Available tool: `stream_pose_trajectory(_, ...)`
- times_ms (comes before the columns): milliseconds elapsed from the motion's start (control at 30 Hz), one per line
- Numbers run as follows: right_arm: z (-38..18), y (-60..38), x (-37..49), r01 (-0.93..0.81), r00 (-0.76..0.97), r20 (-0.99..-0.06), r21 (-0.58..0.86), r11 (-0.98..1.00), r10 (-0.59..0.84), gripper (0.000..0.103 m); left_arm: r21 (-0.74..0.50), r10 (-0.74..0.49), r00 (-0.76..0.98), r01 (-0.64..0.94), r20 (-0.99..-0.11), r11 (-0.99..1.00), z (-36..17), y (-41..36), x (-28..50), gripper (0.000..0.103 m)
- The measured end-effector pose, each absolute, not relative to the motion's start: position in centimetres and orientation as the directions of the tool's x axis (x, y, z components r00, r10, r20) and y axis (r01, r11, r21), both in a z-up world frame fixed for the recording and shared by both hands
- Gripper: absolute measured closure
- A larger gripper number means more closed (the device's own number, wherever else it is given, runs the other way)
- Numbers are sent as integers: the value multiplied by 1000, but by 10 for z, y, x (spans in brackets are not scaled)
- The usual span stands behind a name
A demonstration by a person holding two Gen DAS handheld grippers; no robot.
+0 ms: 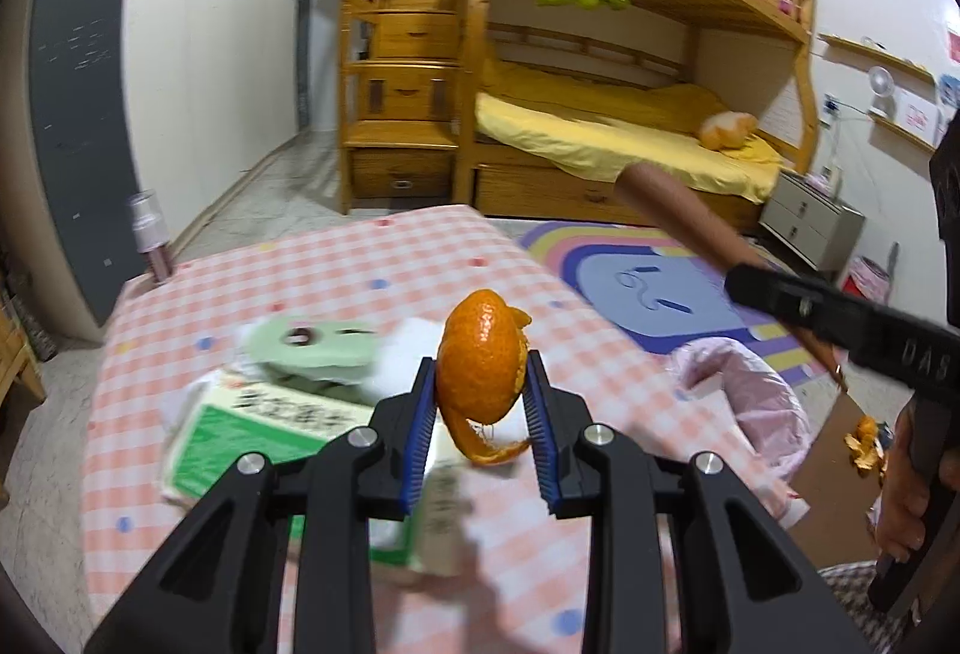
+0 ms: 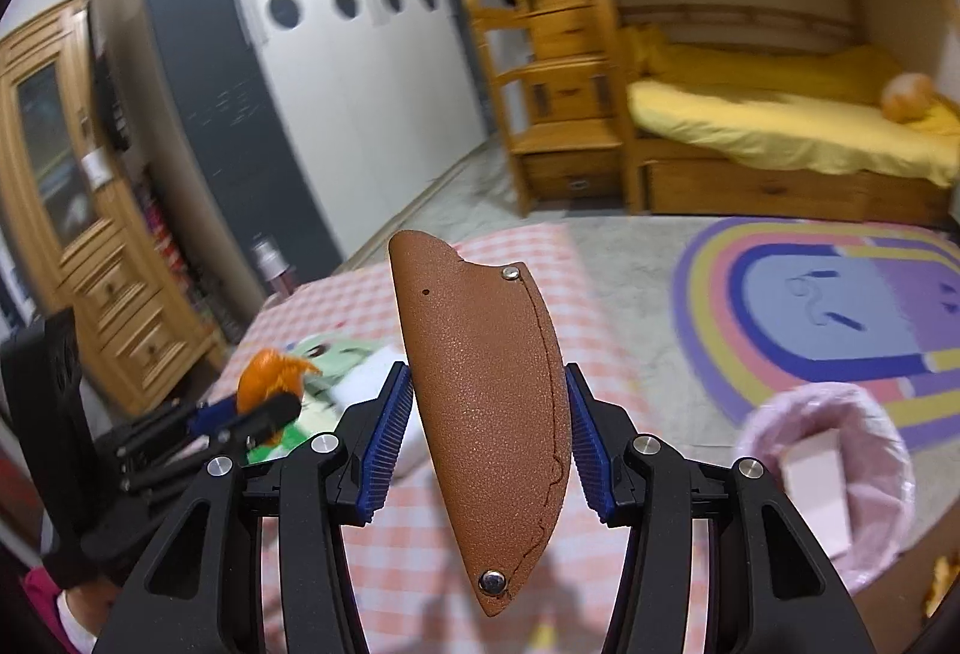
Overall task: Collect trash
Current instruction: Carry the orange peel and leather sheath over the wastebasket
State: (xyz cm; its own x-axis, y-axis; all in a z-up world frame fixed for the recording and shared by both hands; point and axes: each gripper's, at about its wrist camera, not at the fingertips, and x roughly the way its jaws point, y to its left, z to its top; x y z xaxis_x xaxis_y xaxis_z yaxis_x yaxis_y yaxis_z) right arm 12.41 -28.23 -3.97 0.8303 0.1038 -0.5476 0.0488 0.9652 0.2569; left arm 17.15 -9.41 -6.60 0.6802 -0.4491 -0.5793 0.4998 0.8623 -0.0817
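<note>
My left gripper (image 1: 482, 402) is shut on an orange peel (image 1: 480, 363) and holds it above the pink checked table (image 1: 336, 264). The peel also shows in the right wrist view (image 2: 270, 378), at the left. My right gripper (image 2: 487, 441) is shut on a brown leather sheath (image 2: 486, 414), held upright over the table (image 2: 522, 258). The sheath shows in the left wrist view (image 1: 678, 213), at the right. A bin with a pink bag (image 1: 750, 402) stands right of the table; it also shows in the right wrist view (image 2: 840, 474).
A green and white box (image 1: 252, 426), a green paper piece (image 1: 312, 348) and white tissue (image 1: 408, 348) lie on the table. A bottle (image 1: 150, 234) stands at its far left corner. More peel (image 1: 864, 450) lies by the bin. A rainbow rug (image 2: 840, 306) and bunk bed (image 1: 600, 126) lie beyond.
</note>
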Motion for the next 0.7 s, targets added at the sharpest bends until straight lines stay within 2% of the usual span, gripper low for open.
stream_pose_trajectory(133,-40,-316,103,110,835,-545,289,951,69,52,-99,-503,640,558,-581,824,-71,-131,165,76)
stream_pose_trajectory(567,-82,-397,32,382,755,-611,116,917,-238,52,-58,-598,502,734,-625,677,-85,-272,134,75)
stream_pose_trajectory(700,-96,-433,24,443,724,-631,114,889,-279,52,-76,-625,431,782,-651,619,-93,-318,135,75)
